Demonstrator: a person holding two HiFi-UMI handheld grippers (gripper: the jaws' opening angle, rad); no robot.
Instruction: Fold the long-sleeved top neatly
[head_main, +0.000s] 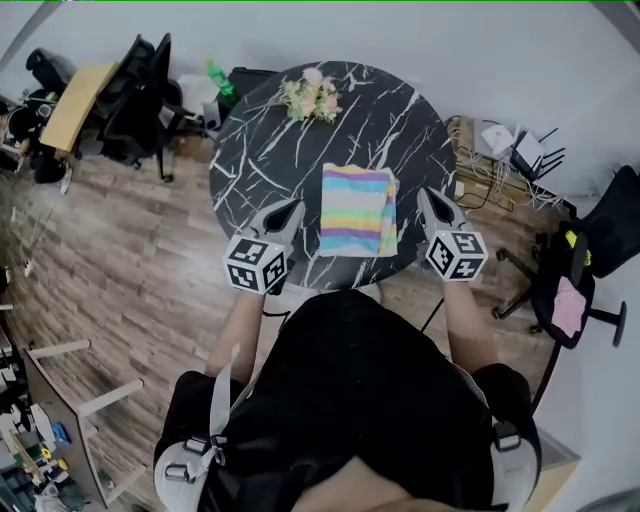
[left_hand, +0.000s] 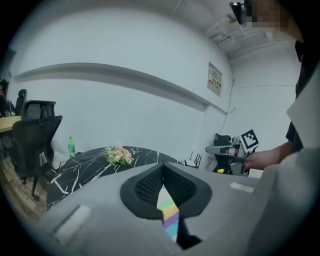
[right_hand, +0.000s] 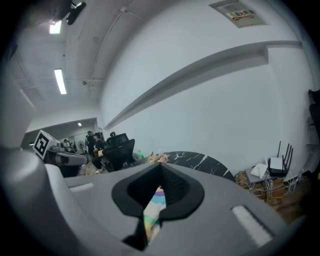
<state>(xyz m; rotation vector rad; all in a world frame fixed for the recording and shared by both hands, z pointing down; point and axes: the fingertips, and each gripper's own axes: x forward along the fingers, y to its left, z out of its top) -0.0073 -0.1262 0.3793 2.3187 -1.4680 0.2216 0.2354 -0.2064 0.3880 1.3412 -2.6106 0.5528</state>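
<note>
The long-sleeved top (head_main: 356, 210) lies on the round black marble worktop (head_main: 260, 150), at the middle of the side nearest the person, and neither pair of jaws touches it. The left gripper (head_main: 297, 208) is over the worktop just beside the top's left edge. The right gripper (head_main: 425, 194) is at the worktop's near right rim, just off the top's right edge.

Both pairs of jaws are closed tip to tip with nothing between the pads. In the left gripper view (left_hand: 162, 170) and the right gripper view (right_hand: 160, 170), a sliver of the striped cloth shows only lower down, behind the closed jaws.

The top is folded into a flat, tidy rectangle. Pastel stripes of pink, yellow, green, blue and purple run across it, and layered edges show along its right side.
</note>
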